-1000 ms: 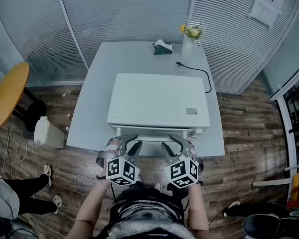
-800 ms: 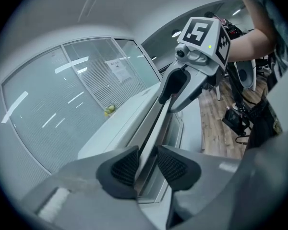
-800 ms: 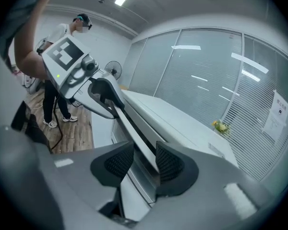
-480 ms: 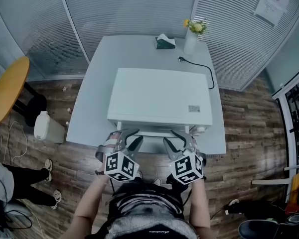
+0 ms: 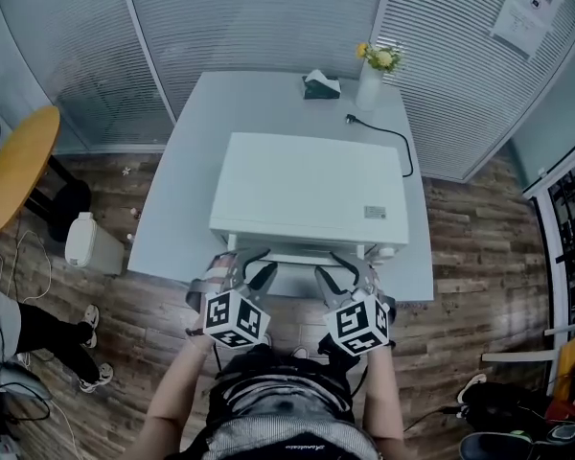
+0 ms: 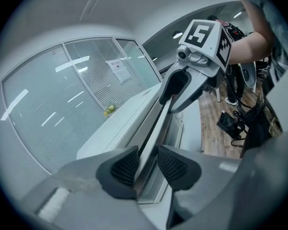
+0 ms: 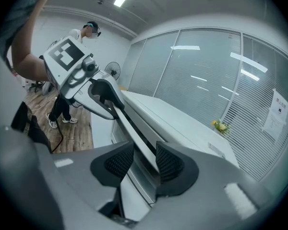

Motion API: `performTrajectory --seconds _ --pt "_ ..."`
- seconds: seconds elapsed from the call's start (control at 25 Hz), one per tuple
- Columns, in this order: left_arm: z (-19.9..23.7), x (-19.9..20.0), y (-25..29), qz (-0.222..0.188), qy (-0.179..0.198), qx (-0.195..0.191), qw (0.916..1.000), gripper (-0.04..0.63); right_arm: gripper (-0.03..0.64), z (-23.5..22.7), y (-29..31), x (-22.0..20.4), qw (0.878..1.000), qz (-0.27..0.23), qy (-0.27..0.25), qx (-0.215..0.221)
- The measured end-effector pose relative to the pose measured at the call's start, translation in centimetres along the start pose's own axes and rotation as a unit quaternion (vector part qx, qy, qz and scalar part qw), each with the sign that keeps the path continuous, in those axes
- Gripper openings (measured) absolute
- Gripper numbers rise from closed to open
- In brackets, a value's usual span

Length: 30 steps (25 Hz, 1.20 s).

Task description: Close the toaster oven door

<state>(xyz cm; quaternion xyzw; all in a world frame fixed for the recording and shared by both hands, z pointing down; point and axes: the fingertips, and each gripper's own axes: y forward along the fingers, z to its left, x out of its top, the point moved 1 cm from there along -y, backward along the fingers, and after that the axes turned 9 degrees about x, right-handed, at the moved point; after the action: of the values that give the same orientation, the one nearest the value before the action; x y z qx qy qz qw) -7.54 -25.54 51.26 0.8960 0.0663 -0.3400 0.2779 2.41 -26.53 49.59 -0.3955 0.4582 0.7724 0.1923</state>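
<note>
**Clerk:** Nearest entries?

**Keeper:** Item 1, left gripper: pads pinched on the pale metal handle bar of the oven door. Item 2, right gripper: pads likewise clamped on that same bar, further along it. Both sit at the table's near edge.

**Clerk:** And the oven?

**Keeper:** Item 3, white box-shaped toaster oven, on the near half of the pale grey rectangular table, front toward the person. Its door stands raised against the front. Whether it is fully seated cannot be told.

**Clerk:** Rest of the tabletop?

**Keeper:** Behind the oven:
- a black power cord, its plug lying on the tabletop
- a dark green tissue box
- a white vase of yellow flowers at the far right corner

**Clerk:** The room?

**Keeper:**
- a brown wood-plank floor
- a round yellow side table and a small white bin at left
- a person's dark-trousered legs at lower left
- frosted glass partitions with horizontal blinds beyond the table
- a white paper notice at upper right
</note>
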Motion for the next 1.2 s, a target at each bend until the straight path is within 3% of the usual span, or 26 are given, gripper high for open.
performTrajectory --seconds 0.56,0.68,0.84,1.08,1.2 --pt "0.1 0.0 -0.2 -0.005 -0.021 0.014 0.9997 0.138 0.155 0.0 -0.2 0.3 1.000 -0.010 0.025 -0.011" --pt "0.6 0.6 -0.5 -0.023 -0.073 0.026 0.9967 0.146 0.158 0.1 -0.9 0.9 0.998 -0.033 0.051 -0.007" --pt "1.3 1.5 -1.7 -0.051 -0.174 0.036 0.9828 0.146 0.163 0.0 -2.3 1.5 0.994 -0.064 0.083 -0.014" --pt "1.1 1.8 -3.7 -0.068 -0.240 0.046 0.9673 0.143 0.152 0.8 -3.6 1.4 0.990 -0.092 0.109 -0.023" --pt "0.8 2.9 -4.9 -0.089 -0.261 0.041 0.9604 0.096 0.121 1.7 -4.0 1.7 0.986 -0.112 0.123 -0.021"
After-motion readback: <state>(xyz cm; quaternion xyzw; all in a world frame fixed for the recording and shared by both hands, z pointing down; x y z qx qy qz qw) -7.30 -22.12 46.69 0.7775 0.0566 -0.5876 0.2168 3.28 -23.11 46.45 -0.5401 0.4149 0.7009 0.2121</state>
